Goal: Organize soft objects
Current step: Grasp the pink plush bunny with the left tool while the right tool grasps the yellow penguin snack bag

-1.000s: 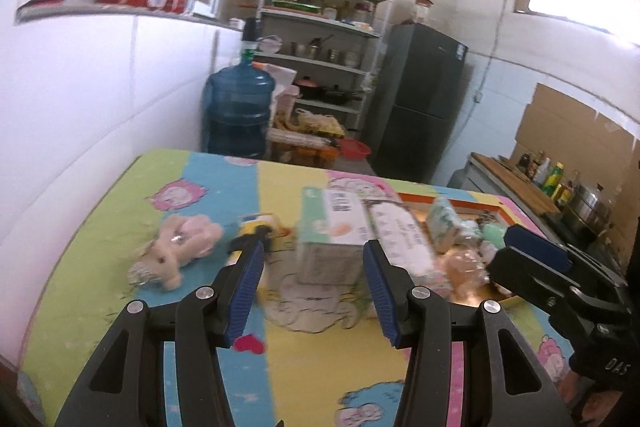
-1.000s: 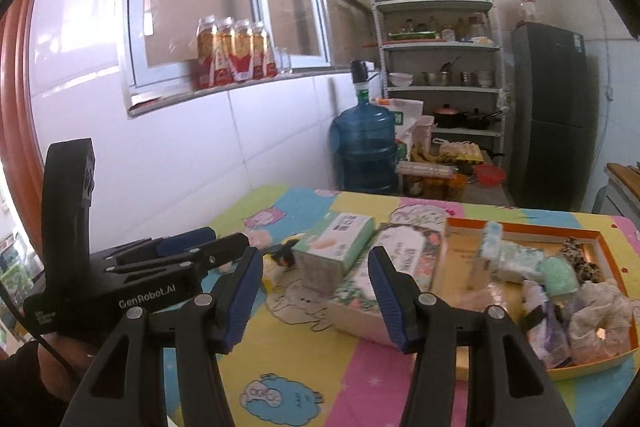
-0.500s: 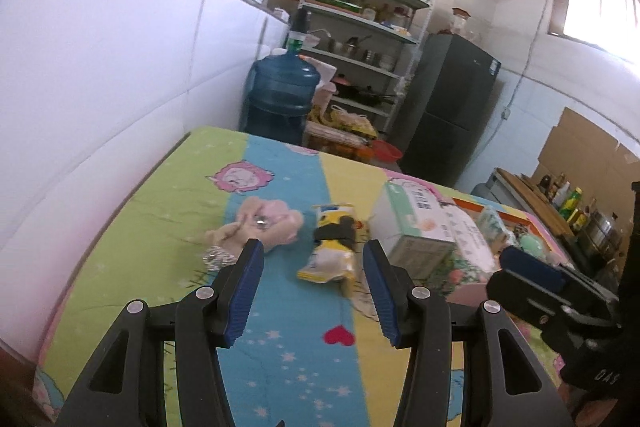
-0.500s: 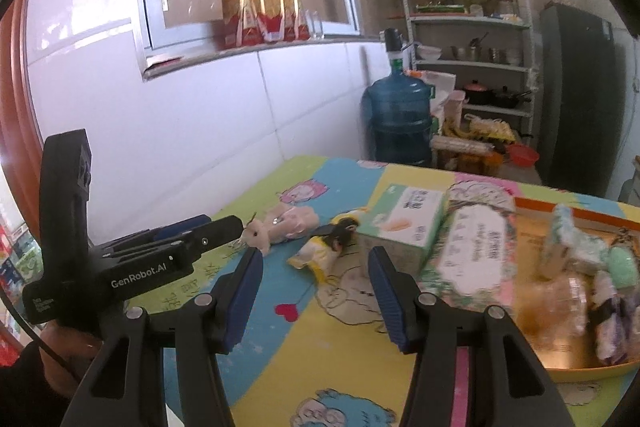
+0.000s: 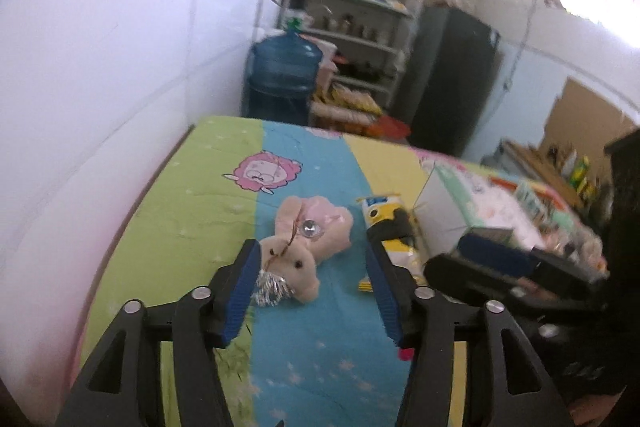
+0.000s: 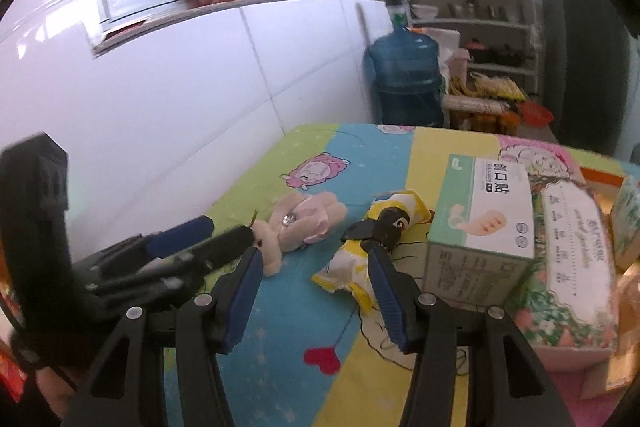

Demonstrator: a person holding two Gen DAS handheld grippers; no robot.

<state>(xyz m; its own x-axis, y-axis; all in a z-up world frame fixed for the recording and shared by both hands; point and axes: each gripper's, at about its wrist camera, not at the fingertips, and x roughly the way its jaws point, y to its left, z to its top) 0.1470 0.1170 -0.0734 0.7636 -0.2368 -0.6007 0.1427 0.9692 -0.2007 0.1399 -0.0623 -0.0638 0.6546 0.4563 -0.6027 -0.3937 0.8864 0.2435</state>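
Observation:
A pink plush rabbit with a silver tassel lies on the colourful tablecloth; it also shows in the right wrist view. My left gripper is open, its jaws on either side of the rabbit's head, not closed on it. A yellow and black soft toy lies just right of the rabbit, also in the right wrist view. My right gripper is open and empty, just in front of the yellow toy. An orange tray with soft items is at the right edge.
A green tissue box and a floral tissue pack lie right of the toys. A white tiled wall borders the table on the left. A blue water jug, shelves and a dark fridge stand behind the table.
Both grippers have swung left and come nearer the table. The left gripper went from facing the tissue box to straddling the pink rabbit. Both stayed open.

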